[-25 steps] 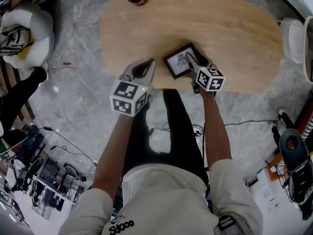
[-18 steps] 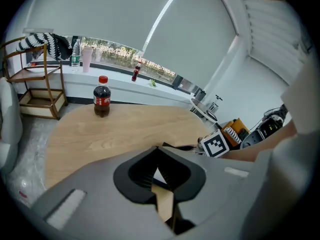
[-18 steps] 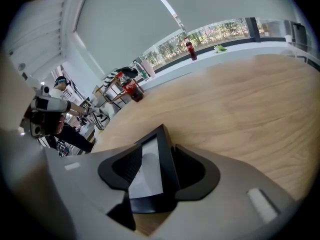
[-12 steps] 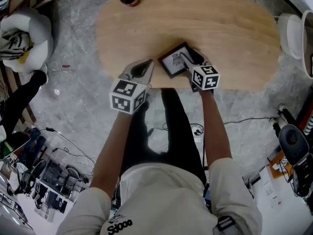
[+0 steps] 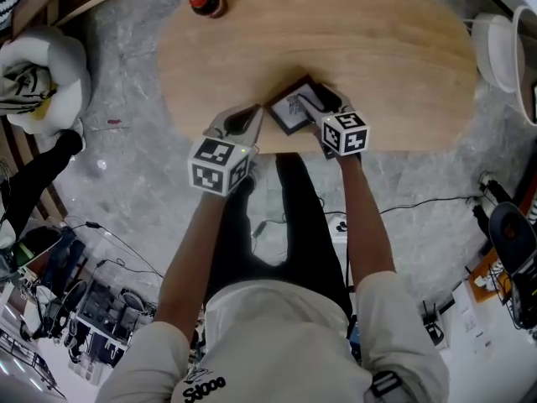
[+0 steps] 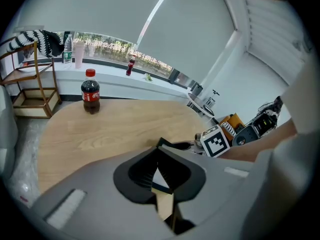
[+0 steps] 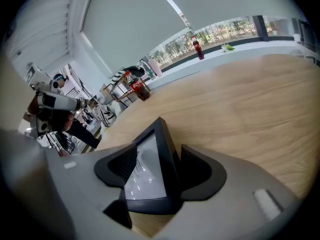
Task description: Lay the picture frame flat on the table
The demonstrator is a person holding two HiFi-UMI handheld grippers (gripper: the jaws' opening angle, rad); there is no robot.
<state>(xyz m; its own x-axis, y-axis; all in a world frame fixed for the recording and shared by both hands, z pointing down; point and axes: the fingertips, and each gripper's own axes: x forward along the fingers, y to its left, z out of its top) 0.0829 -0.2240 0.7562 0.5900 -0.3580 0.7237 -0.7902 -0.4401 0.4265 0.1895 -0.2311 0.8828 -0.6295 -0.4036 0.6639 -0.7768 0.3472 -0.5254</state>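
The black picture frame with a pale print stands near the front edge of the oval wooden table. My right gripper straddles its right side. In the right gripper view the frame leans tilted between the jaws of the right gripper. Those jaws have just been opening, and a gap shows at the right pad. My left gripper is shut, its tips just beside the frame's left corner. In the left gripper view, its tips meet with nothing gripped.
A cola bottle stands at the table's far left edge, well away from the frame. A white seat is off the table's right end. A plush toy and cables lie on the floor at left.
My left gripper has closed in on the frame's left corner. The right gripper's jaws stand wider round the frame, which stays near the front edge.
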